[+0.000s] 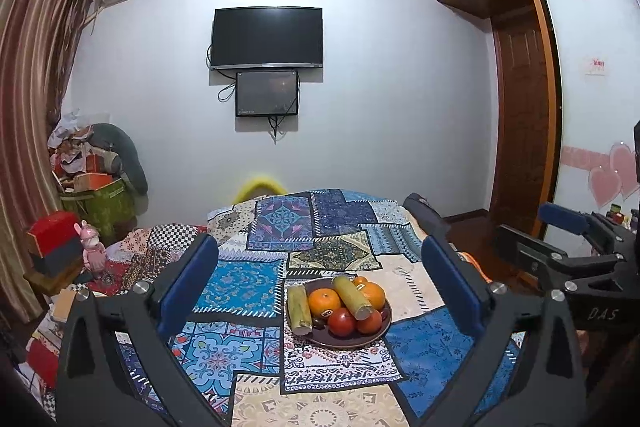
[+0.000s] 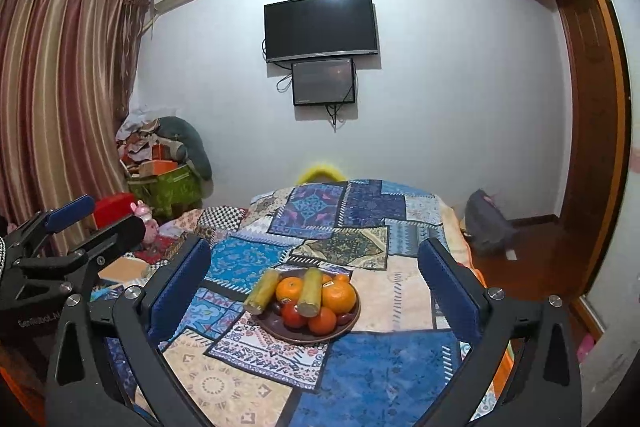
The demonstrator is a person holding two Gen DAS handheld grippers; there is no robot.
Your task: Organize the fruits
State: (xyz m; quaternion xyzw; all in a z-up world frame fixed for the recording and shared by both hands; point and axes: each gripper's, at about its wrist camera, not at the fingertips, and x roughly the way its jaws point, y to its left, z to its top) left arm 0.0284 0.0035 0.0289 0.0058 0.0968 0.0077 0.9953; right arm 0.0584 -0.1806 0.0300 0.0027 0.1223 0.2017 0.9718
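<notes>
A dark brown plate (image 1: 320, 339) (image 2: 276, 331) sits on a patchwork cloth. It holds two yellow-green sugarcane pieces (image 1: 352, 297) (image 2: 311, 291), two oranges (image 1: 323, 302) (image 2: 339, 297), red tomatoes (image 1: 342, 322) (image 2: 322, 321) and small dark fruits. My left gripper (image 1: 320, 279) is open and empty, above and in front of the plate. My right gripper (image 2: 316, 279) is open and empty, likewise short of the plate. Each gripper also shows at the edge of the other's view: the right one (image 1: 576, 239), the left one (image 2: 80, 223).
The patchwork cloth (image 1: 248, 291) (image 2: 384, 359) covers a bed. Red boxes and a pink toy (image 1: 93, 247) stand at the left, with a cluttered green bin (image 1: 108, 203). A wooden wardrobe (image 1: 520, 127) is at the right. A grey bag (image 2: 486, 223) lies on the floor.
</notes>
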